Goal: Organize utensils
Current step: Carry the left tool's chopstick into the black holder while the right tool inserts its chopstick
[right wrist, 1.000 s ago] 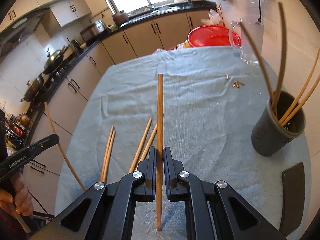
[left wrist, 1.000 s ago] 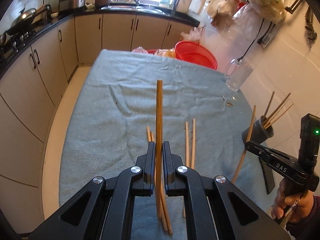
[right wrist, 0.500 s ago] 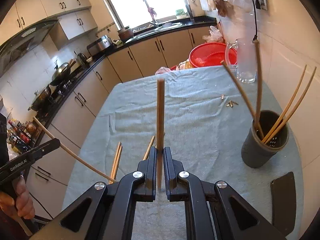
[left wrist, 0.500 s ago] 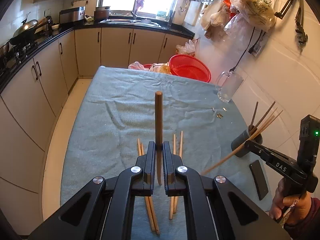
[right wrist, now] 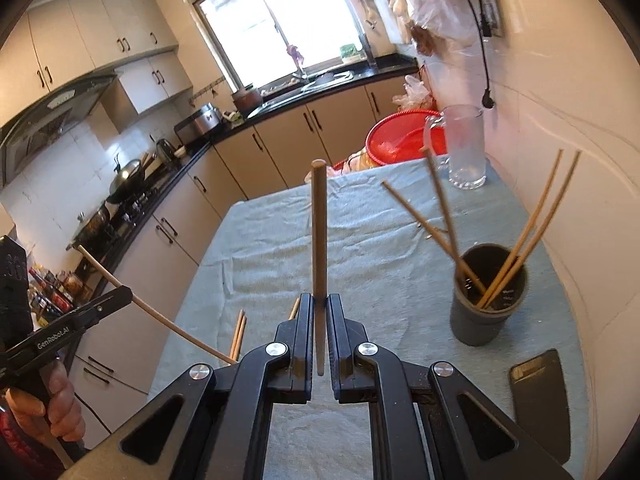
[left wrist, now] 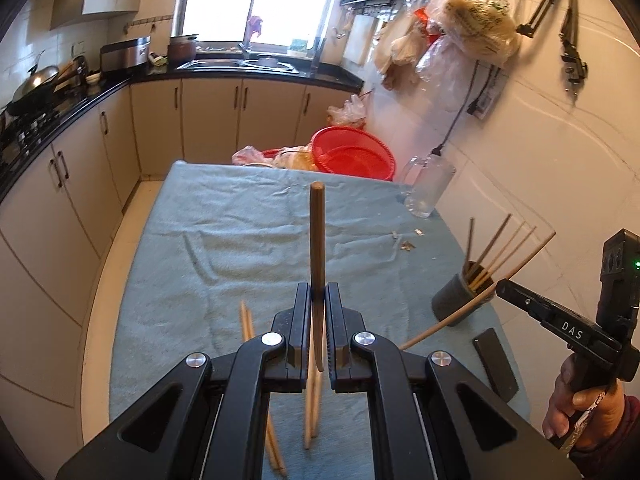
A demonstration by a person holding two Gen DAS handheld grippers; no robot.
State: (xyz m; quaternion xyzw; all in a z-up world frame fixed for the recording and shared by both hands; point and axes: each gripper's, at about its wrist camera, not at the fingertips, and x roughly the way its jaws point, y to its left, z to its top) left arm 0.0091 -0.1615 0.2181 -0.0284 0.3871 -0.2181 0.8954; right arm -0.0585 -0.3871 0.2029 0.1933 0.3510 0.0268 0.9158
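a: starting left of the grey holder, what is there?

b: the left hand-held gripper (left wrist: 318,300) is clamped on one chopstick (left wrist: 317,240), which stands nearly upright between its jaws, above the desk (left wrist: 224,240) and its blue-green towel. in the right wrist view that same tool (right wrist: 120,295) shows at the far left, a hand (right wrist: 56,396) around its grip, the chopstick slanting down toward the holder's side.

a: and loose ones?

b: a few chopsticks (left wrist: 246,320) lie flat on the towel, left of the holder and well apart from it, partly hidden under the jaws.

a: the right one?

b: the right hand-held gripper (right wrist: 319,304) is closed tight on another chopstick (right wrist: 319,232), also close to upright, left of the holder and off the towel. from the left wrist view its stick crosses in front of the holder.

a: the holder itself?

b: the grey holder (right wrist: 486,300) stands upright on the towel with several chopsticks (right wrist: 532,228) leaning out of it. beyond it stands a clear glass mug (right wrist: 466,148), with a red basin (right wrist: 400,136) left of the mug. nearer than the holder, a dark phone (right wrist: 538,396) lies flat.
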